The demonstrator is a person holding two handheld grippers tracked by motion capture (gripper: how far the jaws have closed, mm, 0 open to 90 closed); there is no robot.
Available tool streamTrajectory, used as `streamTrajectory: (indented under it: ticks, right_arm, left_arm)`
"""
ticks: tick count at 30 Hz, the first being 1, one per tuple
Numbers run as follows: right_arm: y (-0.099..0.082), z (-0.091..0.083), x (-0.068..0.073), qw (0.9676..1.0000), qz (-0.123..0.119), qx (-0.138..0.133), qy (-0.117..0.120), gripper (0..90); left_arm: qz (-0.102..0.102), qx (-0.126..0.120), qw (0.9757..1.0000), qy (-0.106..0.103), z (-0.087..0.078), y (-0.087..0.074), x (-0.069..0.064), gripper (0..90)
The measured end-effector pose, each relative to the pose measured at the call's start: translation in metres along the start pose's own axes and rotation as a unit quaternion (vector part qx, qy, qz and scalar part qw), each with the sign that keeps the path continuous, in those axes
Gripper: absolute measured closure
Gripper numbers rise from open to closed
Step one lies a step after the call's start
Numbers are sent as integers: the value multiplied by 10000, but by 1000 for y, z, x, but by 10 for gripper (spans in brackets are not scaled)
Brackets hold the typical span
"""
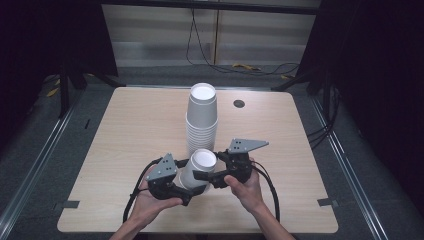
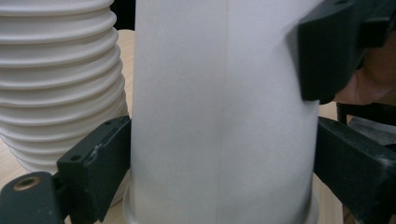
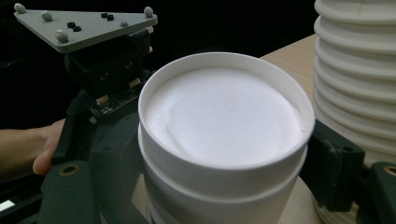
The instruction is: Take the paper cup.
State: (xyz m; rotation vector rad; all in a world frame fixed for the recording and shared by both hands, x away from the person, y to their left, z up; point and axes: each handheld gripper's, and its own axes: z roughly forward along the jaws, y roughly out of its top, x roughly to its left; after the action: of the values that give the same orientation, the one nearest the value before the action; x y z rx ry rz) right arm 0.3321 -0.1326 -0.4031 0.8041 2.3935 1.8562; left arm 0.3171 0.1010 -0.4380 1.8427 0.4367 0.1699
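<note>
A tall stack of upturned white paper cups stands mid-table. Just in front of it stands an upturned white cup, nested over a second one whose wall shows beneath it in the right gripper view. My left gripper has a jaw on each side of the cup low down, close against an undented wall. From the other side, my right gripper is shut on the cup higher up. One of its jaws also shows in the left gripper view.
The light wooden table has a round black grommet behind and to the right of the stack. Both hands rest near the front edge. Black curtains flank the table, and cables lie on the floor beyond it.
</note>
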Motion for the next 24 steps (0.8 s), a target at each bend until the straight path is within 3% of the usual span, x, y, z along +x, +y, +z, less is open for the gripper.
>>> streamTrajectory:
  ticks: [13, 16, 24]
  right_arm:
    - [-1, 1, 0, 9998, -73, 11, 159, 207]
    - [-1, 3, 0, 9996, -46, 101, 253, 132]
    - [0, 2, 0, 9996, -83, 118, 242, 136]
  left_arm:
    - [104, 152, 9997, -128, -5, 1, 2, 157]
    - [132, 171, 9997, -125, -7, 1, 3, 162]
    - [128, 281, 9995, -84, -9, 0, 5, 165]
